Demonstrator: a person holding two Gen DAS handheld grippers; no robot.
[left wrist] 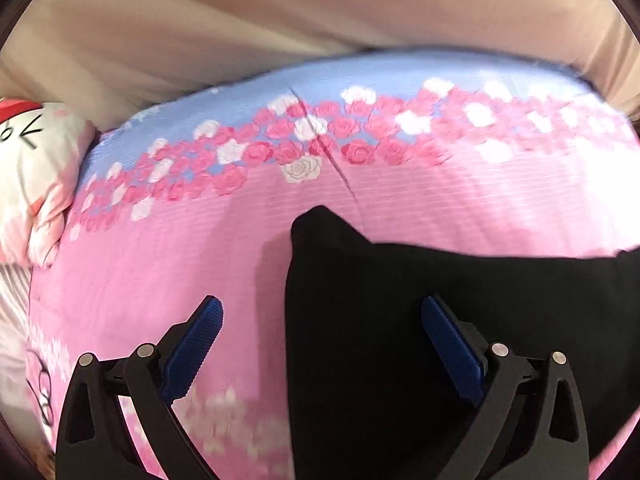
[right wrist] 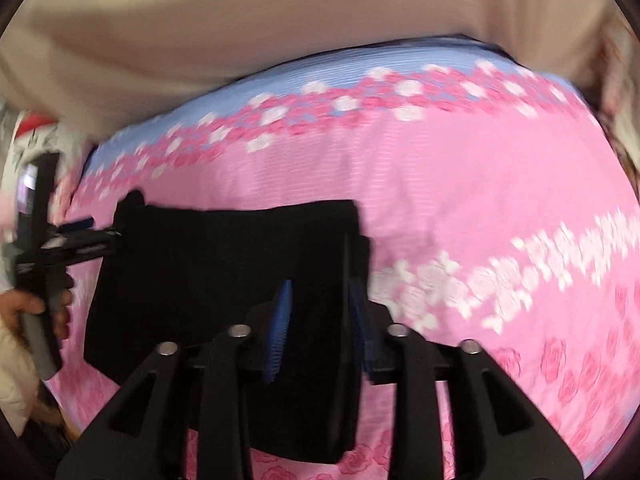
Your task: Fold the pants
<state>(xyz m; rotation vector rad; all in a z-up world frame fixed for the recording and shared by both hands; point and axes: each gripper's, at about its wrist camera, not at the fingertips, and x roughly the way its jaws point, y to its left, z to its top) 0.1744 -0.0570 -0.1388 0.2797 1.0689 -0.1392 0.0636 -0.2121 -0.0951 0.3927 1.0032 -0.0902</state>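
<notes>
My left gripper [left wrist: 322,320] stands wide open above the pants' [left wrist: 460,320] left edge. My right gripper [right wrist: 320,312] looks open over their right end, pads not pressing. The folded black pants lie crosswise on the pink bed [right wrist: 480,180].

Black pants [right wrist: 224,264] — folded, flat, one corner sticking up

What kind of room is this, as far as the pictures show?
Probably a bedroom: black pants lie on a bed with a pink rose-print sheet, a printed pillow sits at its edge, and a beige curtain hangs behind.
</notes>
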